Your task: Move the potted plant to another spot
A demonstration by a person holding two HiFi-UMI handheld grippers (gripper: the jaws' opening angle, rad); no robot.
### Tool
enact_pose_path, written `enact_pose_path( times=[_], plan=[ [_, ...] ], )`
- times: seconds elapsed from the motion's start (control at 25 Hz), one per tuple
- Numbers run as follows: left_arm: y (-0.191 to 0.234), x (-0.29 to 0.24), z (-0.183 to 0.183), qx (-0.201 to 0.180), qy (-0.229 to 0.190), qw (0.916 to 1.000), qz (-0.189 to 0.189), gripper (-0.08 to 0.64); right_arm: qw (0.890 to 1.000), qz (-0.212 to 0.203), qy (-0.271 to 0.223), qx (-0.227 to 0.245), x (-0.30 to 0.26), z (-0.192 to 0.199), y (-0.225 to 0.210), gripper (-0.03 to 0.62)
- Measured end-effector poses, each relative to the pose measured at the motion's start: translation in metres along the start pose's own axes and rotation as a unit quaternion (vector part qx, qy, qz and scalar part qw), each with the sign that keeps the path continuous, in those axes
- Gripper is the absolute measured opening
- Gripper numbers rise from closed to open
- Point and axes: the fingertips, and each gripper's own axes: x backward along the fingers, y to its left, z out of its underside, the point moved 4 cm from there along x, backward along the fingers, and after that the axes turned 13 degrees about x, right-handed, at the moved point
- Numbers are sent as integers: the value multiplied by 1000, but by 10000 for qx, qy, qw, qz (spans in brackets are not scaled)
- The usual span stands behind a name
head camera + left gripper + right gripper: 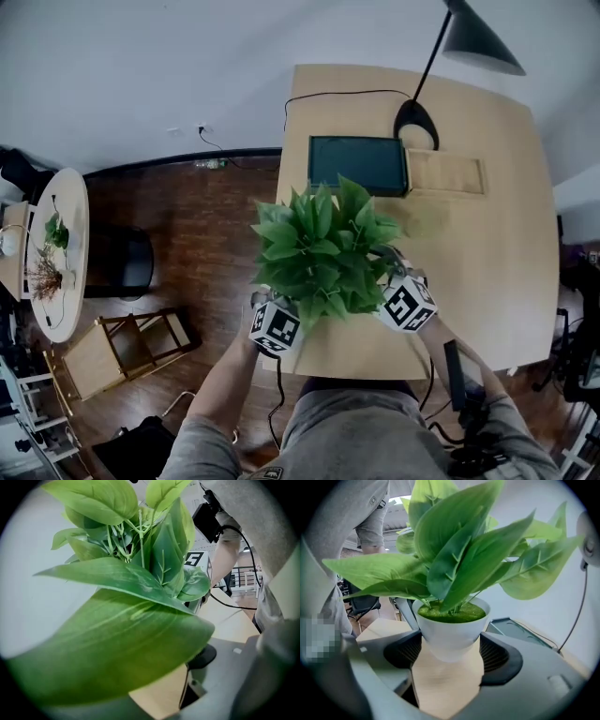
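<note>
The potted plant (pixel 323 248) has broad green leaves and a round white pot (pixel 452 632). In the head view it is between both grippers over the near edge of the wooden table (pixel 487 253). My right gripper (pixel 452 663) has its black pads (pixel 499 656) against the two sides of the pot, and the pot's base looks slightly off the tabletop. My left gripper (pixel 278 323) is at the plant's left side. In the left gripper view a big leaf (pixel 112 653) covers its jaws; only one dark pad (pixel 202 656) shows. The right gripper's marker cube (pixel 408 302) sits under the leaves.
On the table behind the plant lie a dark tablet (pixel 358 164), a flat wooden board (pixel 445 173) and a black desk lamp (pixel 417 122) with a cable. On the floor to the left stand a round white table (pixel 61 244) and a wooden chair (pixel 122 352).
</note>
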Motion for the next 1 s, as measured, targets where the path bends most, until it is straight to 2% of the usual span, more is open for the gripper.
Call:
enact_pose_path(
  times=[0.16, 0.44, 0.64, 0.84, 1.0],
  plan=[
    [-40, -15, -40, -243, -152, 9996, 52, 339, 9994, 295, -110, 130, 59, 1, -2, 394],
    [-84, -27, -83, -487, -363, 9981, 128, 339, 9974, 651, -28, 294, 125, 1, 0, 391],
    [-121, -38, -108, -622, -460, 9967, 256, 339, 9958, 852, 12, 322, 172, 7, 5, 391],
    [-185, -59, -136, -811, -509, 9948, 339, 339, 9934, 1095, 5, 356, 243, 26, 24, 391],
    [-195, -64, -140, -813, -562, 9945, 354, 339, 9926, 1150, -20, 390, 255, 28, 27, 390]
  ],
)
